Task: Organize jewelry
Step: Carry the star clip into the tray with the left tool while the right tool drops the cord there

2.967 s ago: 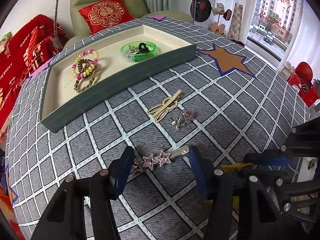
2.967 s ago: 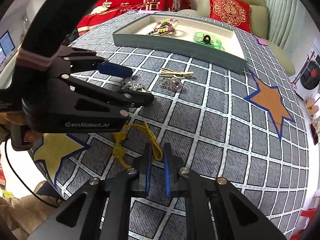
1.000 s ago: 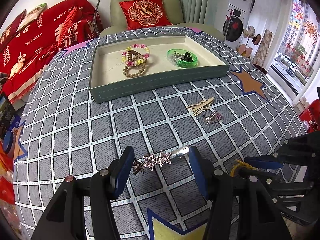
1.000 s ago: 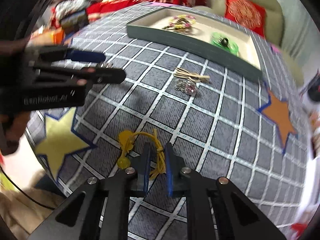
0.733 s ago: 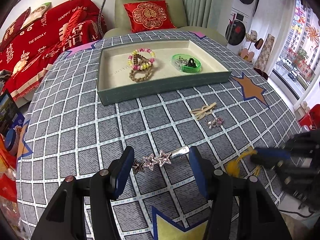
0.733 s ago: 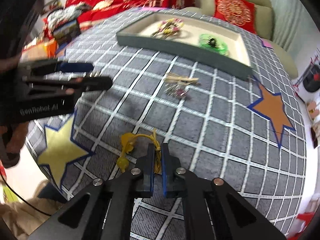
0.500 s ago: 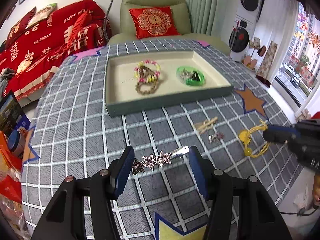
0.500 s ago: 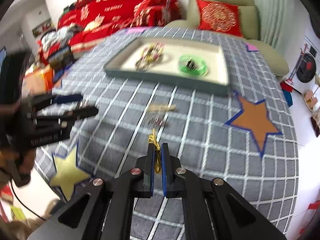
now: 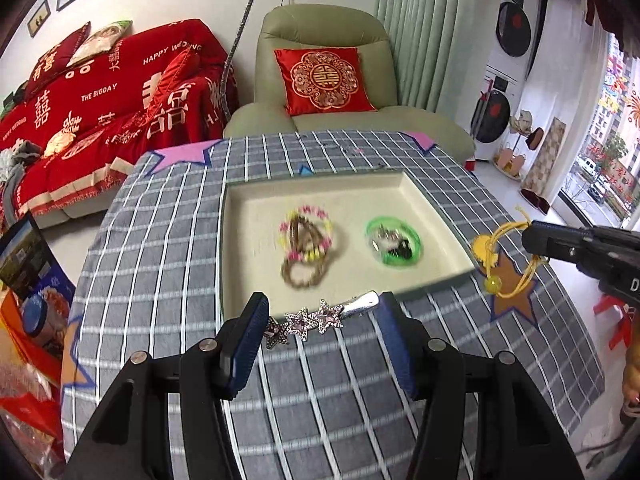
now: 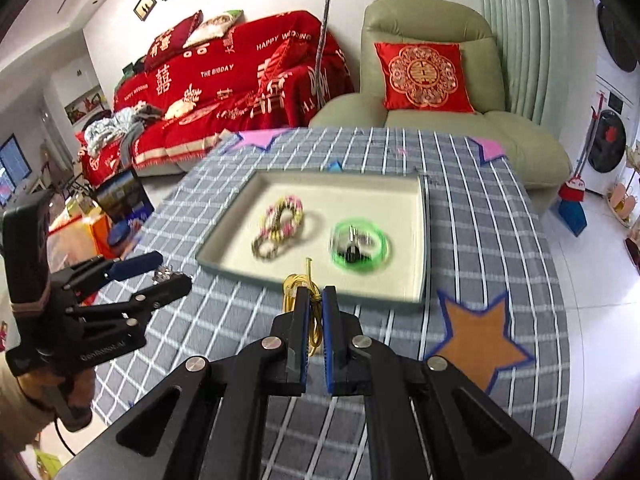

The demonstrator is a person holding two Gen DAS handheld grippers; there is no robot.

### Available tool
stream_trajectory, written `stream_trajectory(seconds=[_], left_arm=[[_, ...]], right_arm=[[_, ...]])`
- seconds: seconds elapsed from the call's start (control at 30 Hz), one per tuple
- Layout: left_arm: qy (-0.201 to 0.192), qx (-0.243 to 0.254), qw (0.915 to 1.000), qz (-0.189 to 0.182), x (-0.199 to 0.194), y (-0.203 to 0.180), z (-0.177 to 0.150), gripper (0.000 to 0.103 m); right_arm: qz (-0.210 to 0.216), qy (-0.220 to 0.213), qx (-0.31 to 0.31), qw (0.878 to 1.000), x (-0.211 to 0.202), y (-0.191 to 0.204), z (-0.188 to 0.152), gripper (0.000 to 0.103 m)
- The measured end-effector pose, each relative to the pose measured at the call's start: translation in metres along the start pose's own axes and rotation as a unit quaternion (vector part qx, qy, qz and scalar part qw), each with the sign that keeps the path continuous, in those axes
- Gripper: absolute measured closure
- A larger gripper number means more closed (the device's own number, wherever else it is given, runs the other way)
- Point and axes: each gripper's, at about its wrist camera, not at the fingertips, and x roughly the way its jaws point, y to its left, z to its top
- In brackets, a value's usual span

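- Now, left gripper [image 9: 322,322] grasps the star hair clip [image 9: 316,322] endwise, airborne just short of the tray [image 9: 400,290]; carry it level over the rim.
- Right gripper [image 10: 315,304] is clenched on the yellow cord bracelet [image 9: 502,258], dangling at the tray's right corner.
- Lower both onto bare lining, apart from the beaded bracelets [image 9: 306,246] and green bangle [image 9: 394,242].

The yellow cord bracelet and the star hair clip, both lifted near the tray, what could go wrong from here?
1. The yellow cord bracelet dangles from the right gripper by a thin strand, so it might slip or snag the tray rim.
2. The star hair clip is pinched only end to end in the left gripper and could twist free.
3. Either piece may land on the beaded bracelets.
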Motion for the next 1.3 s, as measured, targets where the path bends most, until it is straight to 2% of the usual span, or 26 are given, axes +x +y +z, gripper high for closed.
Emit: stream_trajectory(seconds=[0.27,0.43,0.77,1.3], left_arm=[[0.0,-0.017,0.9998,0.01,0.043,0.004,0.032,0.036],[0.015,-0.024,0.9994,0.018,0.079,0.007,0.04,0.036],[0.039,-0.012,0.9987,0.033,0.126,0.005,0.036,0.036],[0.044,0.013,0.9973,0.057,0.143,-0.004,0.027,0.036]], right_arm=[[0.009,-0.008,0.028,1.0,0.038,-0.024,0.044,0.097],[0.013,0.0,0.068,0.998,0.074,-0.048,0.053,0.097],[0.016,0.02,0.109,0.994,0.127,-0.075,0.046,0.097],[0.005,0.045,0.12,0.992,0.156,-0.082,0.033,0.097]])
